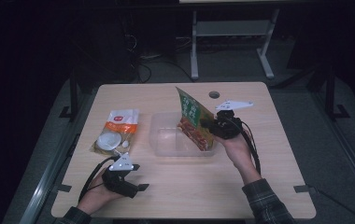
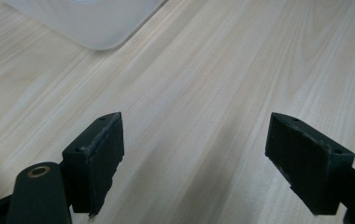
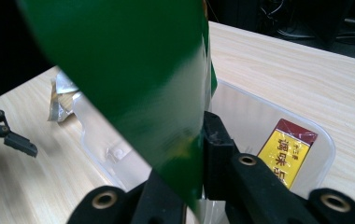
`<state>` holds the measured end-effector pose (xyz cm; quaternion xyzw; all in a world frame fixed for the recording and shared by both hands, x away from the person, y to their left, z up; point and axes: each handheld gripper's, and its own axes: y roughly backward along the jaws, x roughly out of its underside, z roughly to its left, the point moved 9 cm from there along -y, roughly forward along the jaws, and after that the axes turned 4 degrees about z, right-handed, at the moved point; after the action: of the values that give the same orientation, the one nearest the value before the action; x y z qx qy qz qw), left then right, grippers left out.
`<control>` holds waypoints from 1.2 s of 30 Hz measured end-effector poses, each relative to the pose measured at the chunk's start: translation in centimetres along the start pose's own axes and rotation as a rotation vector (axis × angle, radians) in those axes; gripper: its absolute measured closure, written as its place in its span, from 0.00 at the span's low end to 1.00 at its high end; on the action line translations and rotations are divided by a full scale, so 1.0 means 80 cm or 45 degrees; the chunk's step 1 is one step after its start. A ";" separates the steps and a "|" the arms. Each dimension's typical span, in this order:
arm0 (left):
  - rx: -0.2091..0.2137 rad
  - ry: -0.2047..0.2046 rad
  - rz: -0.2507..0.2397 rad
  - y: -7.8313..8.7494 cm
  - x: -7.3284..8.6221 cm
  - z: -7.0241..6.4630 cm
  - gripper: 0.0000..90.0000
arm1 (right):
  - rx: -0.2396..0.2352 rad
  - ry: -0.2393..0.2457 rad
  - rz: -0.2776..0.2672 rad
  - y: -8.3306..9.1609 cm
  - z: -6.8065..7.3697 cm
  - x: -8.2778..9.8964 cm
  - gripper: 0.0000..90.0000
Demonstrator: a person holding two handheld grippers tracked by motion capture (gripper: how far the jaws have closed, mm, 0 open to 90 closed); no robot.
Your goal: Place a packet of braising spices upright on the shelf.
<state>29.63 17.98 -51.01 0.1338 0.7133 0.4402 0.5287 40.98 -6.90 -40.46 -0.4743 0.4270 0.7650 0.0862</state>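
Observation:
My right gripper [image 1: 208, 125] is shut on a green snack bag [image 1: 193, 119], which hangs tilted over the right end of a clear plastic container [image 1: 166, 154]. In the right gripper view the green bag [image 3: 133, 70] is pinched between the black jaws of the right gripper [image 3: 192, 172], above the container [image 3: 241, 107]. A small red and yellow packet [image 3: 285, 151] lies inside the container. My left gripper [image 1: 139, 177] rests near the table's front left, open, with bare wood between its jaws [image 2: 194, 158].
An orange and white bag [image 1: 116, 130] lies flat left of the container. A cable hole [image 1: 214, 94] sits in the table near the far edge. A corner of the container [image 2: 96, 23] lies beyond the left jaws. Dark floor and desk legs surround the table.

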 end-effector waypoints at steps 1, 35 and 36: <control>-0.002 -0.006 0.002 0.000 0.000 0.000 0.22 | -0.005 -0.002 -0.004 0.000 0.000 0.000 0.95; 0.018 -0.031 0.022 -0.002 0.001 -0.005 0.21 | 0.034 0.165 -0.016 0.033 0.010 0.012 0.35; 0.021 -0.028 0.018 -0.002 0.001 -0.005 0.21 | 0.037 0.169 -0.011 0.035 0.009 0.015 0.34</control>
<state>29.31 17.73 -51.18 0.1478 0.7101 0.4366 0.5322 38.33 -8.44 -39.68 -0.5245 0.4406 0.7254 0.0679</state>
